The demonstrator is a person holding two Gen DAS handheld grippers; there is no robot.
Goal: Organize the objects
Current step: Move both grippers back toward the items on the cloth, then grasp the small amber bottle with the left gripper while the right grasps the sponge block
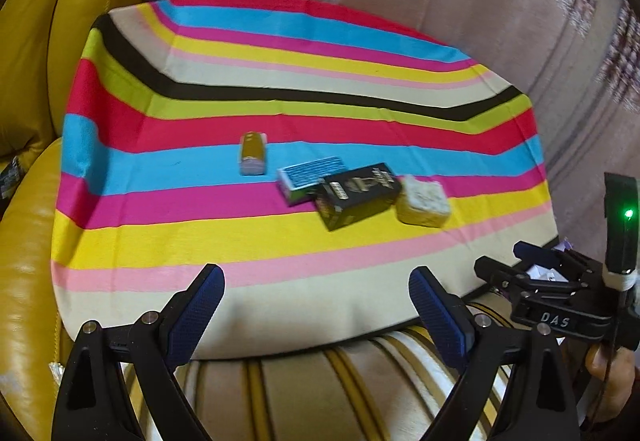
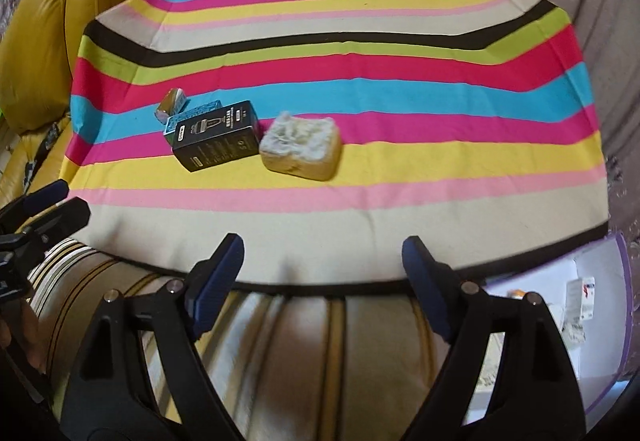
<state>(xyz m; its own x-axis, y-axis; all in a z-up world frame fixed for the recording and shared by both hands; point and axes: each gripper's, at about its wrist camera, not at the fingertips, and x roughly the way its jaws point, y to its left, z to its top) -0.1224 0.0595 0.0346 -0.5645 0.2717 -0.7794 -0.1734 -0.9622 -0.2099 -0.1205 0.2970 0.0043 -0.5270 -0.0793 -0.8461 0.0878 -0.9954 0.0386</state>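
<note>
Both tongs, left gripper (image 1: 316,301) and right gripper (image 2: 322,265), gape empty at striped cloth's (image 2: 360,233) near edge. Mid-cloth: sponge block (image 2: 301,147), probably soft, light, squeeze sides; touching black box (image 2: 216,139), rigid; blue box (image 2: 192,115), gold packet (image 2: 172,103) behind.

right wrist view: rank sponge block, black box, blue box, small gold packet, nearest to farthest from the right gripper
From the right gripper, open and empty at the near cloth edge:
1. Sponge block, just left of centre, on the yellow stripe.
2. Black box, left of the sponge, almost touching it.
3. Blue box, partly hidden behind the black box.
4. Small gold packet, farthest, back left.
</note>
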